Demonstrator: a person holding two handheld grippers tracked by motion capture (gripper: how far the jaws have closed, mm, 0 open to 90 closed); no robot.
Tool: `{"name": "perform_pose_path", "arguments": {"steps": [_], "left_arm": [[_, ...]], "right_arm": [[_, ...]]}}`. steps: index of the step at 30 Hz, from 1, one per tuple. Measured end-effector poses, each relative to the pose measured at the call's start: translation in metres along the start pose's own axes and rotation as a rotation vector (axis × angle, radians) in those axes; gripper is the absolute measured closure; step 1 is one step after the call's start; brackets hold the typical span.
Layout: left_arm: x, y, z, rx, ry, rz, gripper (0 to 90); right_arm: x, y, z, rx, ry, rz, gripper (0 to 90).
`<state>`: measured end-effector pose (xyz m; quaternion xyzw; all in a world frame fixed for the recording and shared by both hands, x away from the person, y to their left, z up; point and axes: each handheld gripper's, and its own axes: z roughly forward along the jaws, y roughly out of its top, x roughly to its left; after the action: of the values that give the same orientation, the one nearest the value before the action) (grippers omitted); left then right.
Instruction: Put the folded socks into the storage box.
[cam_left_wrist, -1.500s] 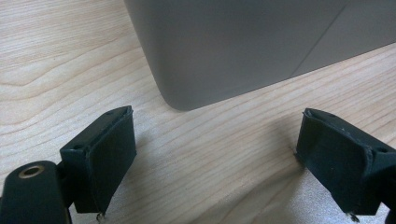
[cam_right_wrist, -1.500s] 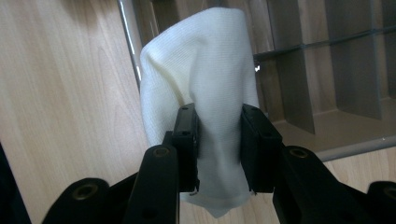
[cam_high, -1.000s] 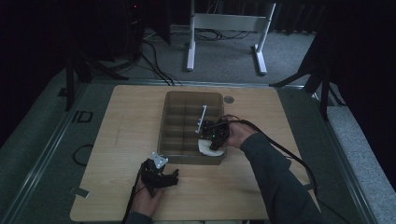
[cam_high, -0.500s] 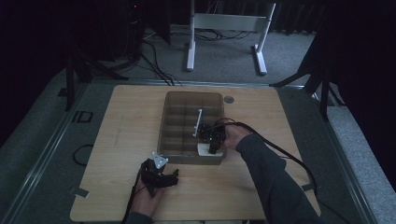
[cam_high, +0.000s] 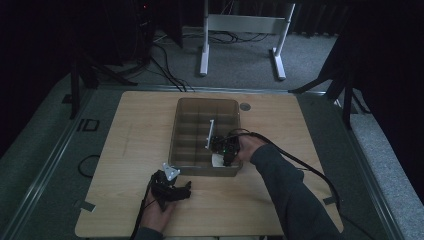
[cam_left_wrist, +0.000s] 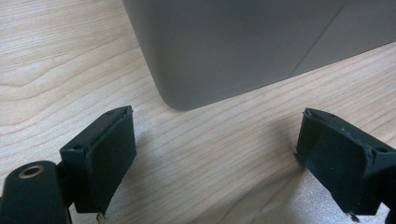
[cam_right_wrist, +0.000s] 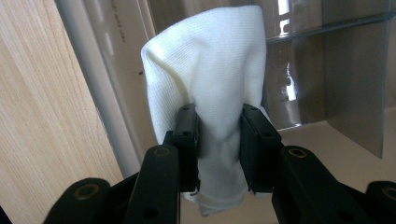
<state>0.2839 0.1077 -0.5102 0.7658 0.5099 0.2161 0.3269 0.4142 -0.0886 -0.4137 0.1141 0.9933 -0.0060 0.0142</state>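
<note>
A translucent grey divided bin stands in the middle of the wooden table. My right gripper hangs over the bin's near right compartment, shut on a folded white cloth that also peeks out below it. In the right gripper view the cloth bulges up between the two jaws, with the bin's inner wall and dividers behind it. My left gripper rests low on the table just before the bin's near left corner, open with nothing between its jaws. In the high view the left gripper sits near the table's front.
A white strip lies along a divider inside the bin. A small round disc sits on the table behind the bin. Cables trail from the right gripper to the table's right edge. A white stand is on the floor beyond.
The right gripper with the cloth has edged slightly toward the bin's near wall. The left gripper has stayed in place.
</note>
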Motion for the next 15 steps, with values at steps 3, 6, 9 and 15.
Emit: {"name": "perform_pose_path", "arguments": {"steps": [3,6,9,15], "left_arm": [[0.000,0.000,0.000,0.000,-0.001,-0.001,12.1],[0.000,0.000,0.000,0.000,-0.001,-0.002,12.1],[0.000,0.000,0.000,0.000,-0.001,-0.001,12.1],[0.000,0.000,0.000,0.000,-0.001,-0.002,12.1]], "right_arm": [[0.000,0.001,0.004,0.011,0.001,0.001,70.5],[-0.001,0.002,0.007,0.017,0.009,0.003,70.6],[-0.001,0.003,0.010,0.027,0.014,0.003,70.7],[-0.003,0.004,0.014,0.042,0.024,0.007,70.8]]}}
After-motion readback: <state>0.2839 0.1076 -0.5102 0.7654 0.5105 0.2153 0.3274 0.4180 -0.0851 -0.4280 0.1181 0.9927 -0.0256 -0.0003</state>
